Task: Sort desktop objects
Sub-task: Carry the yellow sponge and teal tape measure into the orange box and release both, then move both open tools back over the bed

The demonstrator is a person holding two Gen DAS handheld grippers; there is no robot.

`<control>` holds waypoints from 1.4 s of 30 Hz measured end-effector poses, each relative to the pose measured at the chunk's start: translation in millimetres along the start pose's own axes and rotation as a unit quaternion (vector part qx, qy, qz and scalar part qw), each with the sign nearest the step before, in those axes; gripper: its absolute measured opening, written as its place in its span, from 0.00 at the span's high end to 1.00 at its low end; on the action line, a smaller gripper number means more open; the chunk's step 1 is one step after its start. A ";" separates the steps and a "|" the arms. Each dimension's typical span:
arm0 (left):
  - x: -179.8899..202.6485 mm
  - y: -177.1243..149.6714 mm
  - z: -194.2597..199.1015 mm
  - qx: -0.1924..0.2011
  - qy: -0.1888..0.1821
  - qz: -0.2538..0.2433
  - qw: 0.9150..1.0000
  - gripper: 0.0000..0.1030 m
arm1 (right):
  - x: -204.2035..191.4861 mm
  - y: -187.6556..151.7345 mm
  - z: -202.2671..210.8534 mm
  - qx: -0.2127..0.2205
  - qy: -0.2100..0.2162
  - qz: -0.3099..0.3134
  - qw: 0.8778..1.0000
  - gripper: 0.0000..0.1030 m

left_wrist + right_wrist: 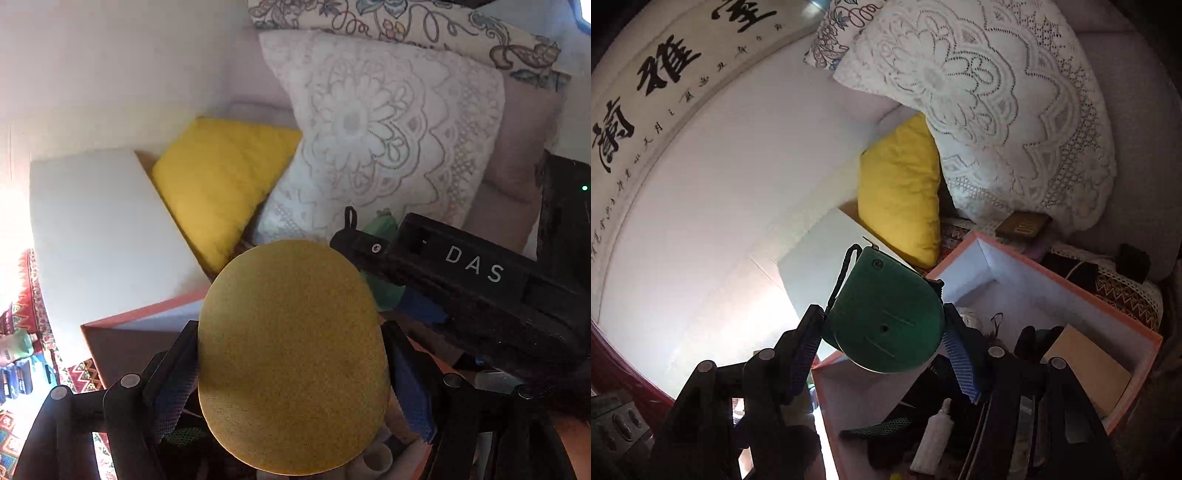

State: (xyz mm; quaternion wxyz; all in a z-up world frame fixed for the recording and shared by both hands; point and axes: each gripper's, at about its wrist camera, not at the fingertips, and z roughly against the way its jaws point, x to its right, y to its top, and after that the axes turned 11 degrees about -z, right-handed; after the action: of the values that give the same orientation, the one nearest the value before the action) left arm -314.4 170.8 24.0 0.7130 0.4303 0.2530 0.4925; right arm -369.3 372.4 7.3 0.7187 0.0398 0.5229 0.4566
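Two hand-held grippers each clamp an object above a pink-rimmed box (1071, 288). The left hand-held gripper (291, 369) is closed on a mustard-yellow oval disc (291, 354), its flat face to the camera and its long axis running from 6 to 12 o'clock; the disc's lower edge hides the things in the box below it. The right hand-held gripper (882, 343) is closed on a green tape measure (886, 317), its black wrist loop pointing toward 11 o'clock. At 6 o'clock beneath it lies a white tube (934, 439), partly hidden in shadow. A yellow cushion (901, 192) and a lace pillow (997, 110) sit at 12 o'clock.
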 end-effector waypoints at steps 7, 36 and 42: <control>-1.1 -9.4 -5.4 0.002 -0.006 0.007 1.000 0.01 | 4.1 0.4 -5.5 0.024 -0.055 0.004 0.998 0.11; -101.9 -39.8 79.5 0.027 0.052 0.095 0.994 0.01 | -91.0 -60.5 -21.8 0.007 -0.015 0.031 0.999 0.05; -131.0 -54.6 97.0 0.029 0.073 0.114 0.990 0.01 | -123.2 -86.4 -35.4 -0.010 -0.005 0.055 0.998 0.05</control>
State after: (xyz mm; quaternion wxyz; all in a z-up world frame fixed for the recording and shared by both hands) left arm -262.5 7.1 17.3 0.6190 0.4393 0.2678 0.5934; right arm -348.5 221.4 33.4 0.6956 0.0636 0.5113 0.5007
